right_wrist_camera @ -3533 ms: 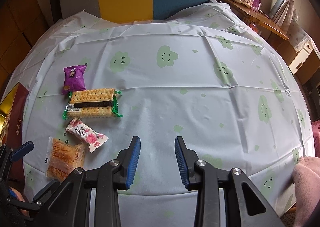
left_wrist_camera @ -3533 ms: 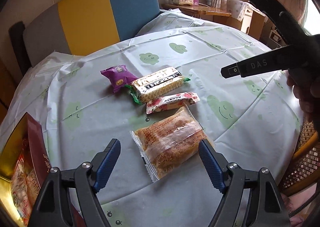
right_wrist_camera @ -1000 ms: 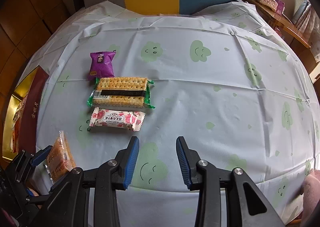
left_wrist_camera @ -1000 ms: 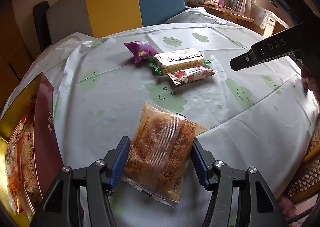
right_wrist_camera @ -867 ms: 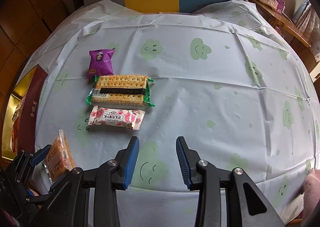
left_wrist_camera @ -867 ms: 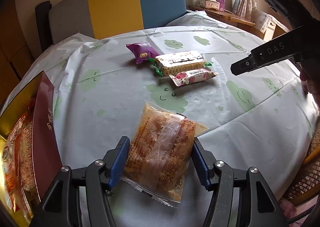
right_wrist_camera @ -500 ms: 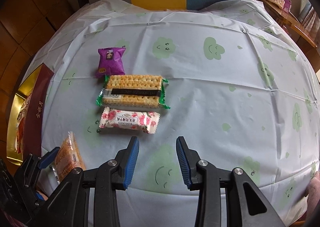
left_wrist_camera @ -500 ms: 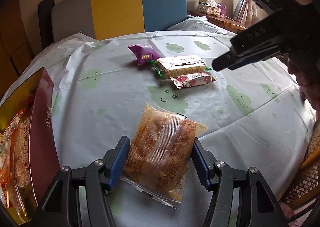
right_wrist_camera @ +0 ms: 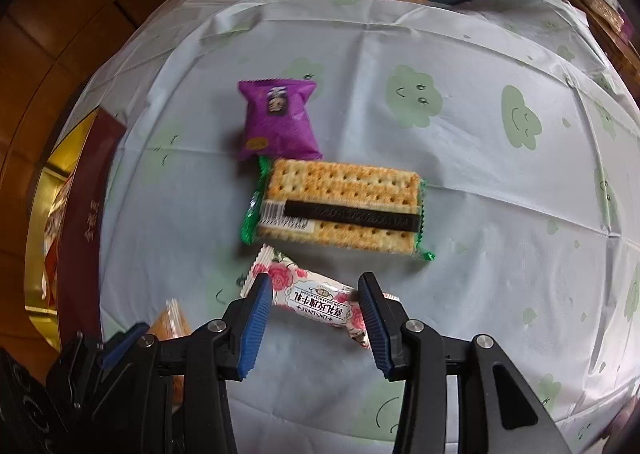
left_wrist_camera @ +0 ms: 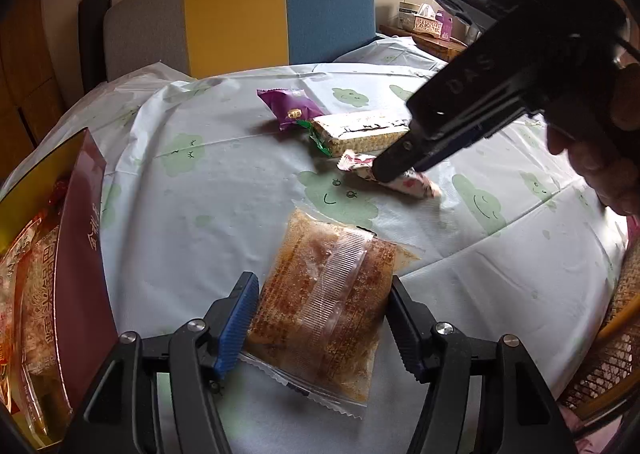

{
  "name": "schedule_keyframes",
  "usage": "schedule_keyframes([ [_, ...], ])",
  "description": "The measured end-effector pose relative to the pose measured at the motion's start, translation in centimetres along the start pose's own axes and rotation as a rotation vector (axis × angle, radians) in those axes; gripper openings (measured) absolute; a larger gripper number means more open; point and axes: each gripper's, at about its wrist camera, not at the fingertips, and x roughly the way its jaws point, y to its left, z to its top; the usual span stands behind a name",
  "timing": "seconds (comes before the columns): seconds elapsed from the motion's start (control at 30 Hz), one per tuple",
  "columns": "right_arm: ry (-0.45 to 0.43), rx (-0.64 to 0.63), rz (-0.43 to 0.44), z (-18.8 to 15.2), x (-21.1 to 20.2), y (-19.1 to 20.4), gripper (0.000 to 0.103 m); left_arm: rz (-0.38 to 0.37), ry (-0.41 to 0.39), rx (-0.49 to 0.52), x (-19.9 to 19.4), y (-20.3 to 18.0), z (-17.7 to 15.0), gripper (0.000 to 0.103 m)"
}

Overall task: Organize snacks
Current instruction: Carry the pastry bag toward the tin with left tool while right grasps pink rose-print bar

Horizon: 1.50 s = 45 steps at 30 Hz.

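Observation:
An orange snack packet rests at the near edge of the table between the blue pads of my left gripper. The pads still touch its sides while the jaws are opening slightly. My right gripper points steeply down over a white candy bar with a rose print. Its jaws are opening and straddle the bar without pressing it. In the left wrist view the right gripper's tip sits on that candy bar. Beyond lie a cracker packet and a purple packet.
A maroon and gold gift box with several snacks inside stands open at the table's left edge. A chair with a grey, yellow and blue back is behind the table. A wicker seat is at the near right. A hand holds the right gripper.
My right gripper has moved left and down over the rose candy bar, and its jaws have widened. The left gripper stays in place around the orange packet.

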Motion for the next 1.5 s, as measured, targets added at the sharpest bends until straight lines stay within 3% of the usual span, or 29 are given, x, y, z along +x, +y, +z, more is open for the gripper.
schedule_keyframes([
  [0.1,0.09,-0.033,0.1,-1.5,-0.4,0.6,0.045,-0.002,-0.001,-0.005,0.1,0.0,0.0,0.065],
  [0.27,0.032,-0.088,0.018,-2.0,-1.3,1.1,0.045,0.002,0.002,-0.005,0.1,0.0,0.1,0.065],
  [0.47,0.006,0.07,0.021,-1.3,0.7,0.1,0.045,0.009,0.002,-0.001,0.0,-0.1,0.1,0.066],
  [0.5,-0.003,0.067,0.007,-1.4,0.9,0.2,0.043,0.009,0.001,-0.001,0.0,-0.1,0.1,0.066],
  [0.53,-0.014,0.04,-0.024,-1.5,0.9,0.6,0.031,0.009,0.001,-0.001,0.0,-0.1,0.1,0.066],
  [0.63,-0.011,-0.067,-0.127,-2.2,0.4,1.6,0.02,0.014,-0.003,-0.003,0.0,-0.1,0.0,0.066],
  [0.77,0.026,-0.165,-0.216,-4.2,0.2,1.2,0.02,0.036,-0.004,-0.004,0.0,-0.4,0.1,0.064],
  [0.93,-0.007,-0.119,-0.133,-4.7,0.0,-0.6,0.021,0.062,0.01,-0.009,-0.5,-0.7,0.5,0.059],
  [1.27,-0.028,-0.207,-0.2,-6.0,0.1,1.4,0.022,0.052,-0.008,-0.077,-3.2,0.1,1.6,0.059],
  [1.5,-0.035,-0.231,-0.216,-6.3,0.1,2.0,0.022,0.081,-0.056,-0.199,-6.9,3.4,3.0,0.059],
])
